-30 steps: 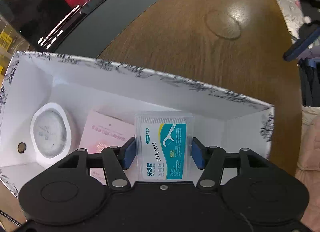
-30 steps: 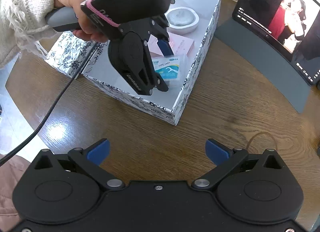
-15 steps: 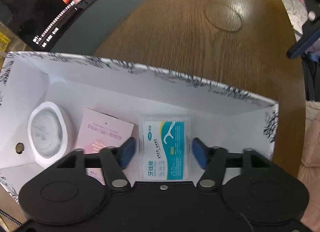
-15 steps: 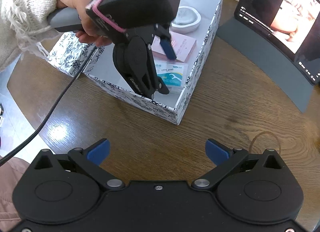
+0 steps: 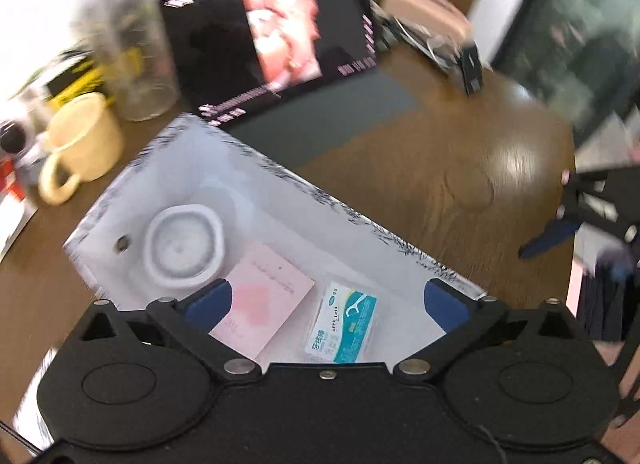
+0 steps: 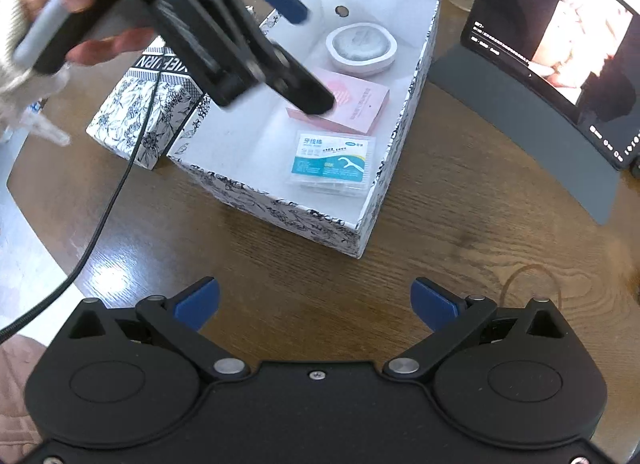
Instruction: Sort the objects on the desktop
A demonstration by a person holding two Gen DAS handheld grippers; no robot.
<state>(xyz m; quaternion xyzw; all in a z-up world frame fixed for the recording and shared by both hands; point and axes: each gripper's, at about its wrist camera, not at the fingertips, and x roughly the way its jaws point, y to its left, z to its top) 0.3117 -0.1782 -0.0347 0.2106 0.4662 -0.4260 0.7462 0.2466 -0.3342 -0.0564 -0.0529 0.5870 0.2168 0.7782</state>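
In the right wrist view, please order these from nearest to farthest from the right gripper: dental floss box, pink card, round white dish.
From the right gripper:
1. Dental floss box, near end of the patterned box.
2. Pink card, in the middle.
3. Round white dish, far end.

Background clutter, wood table (image 6: pixel 460 224)
Tablet (image 6: pixel 560 44) playing video on grey stand; yellow mug (image 5: pixel 80 140), clear glass jar (image 5: pixel 128 48) behind; black cable (image 6: pixel 100 200) left.

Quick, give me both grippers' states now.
Left gripper: open, holding nothing; floss box lies in the white box.
Right gripper: open, empty.
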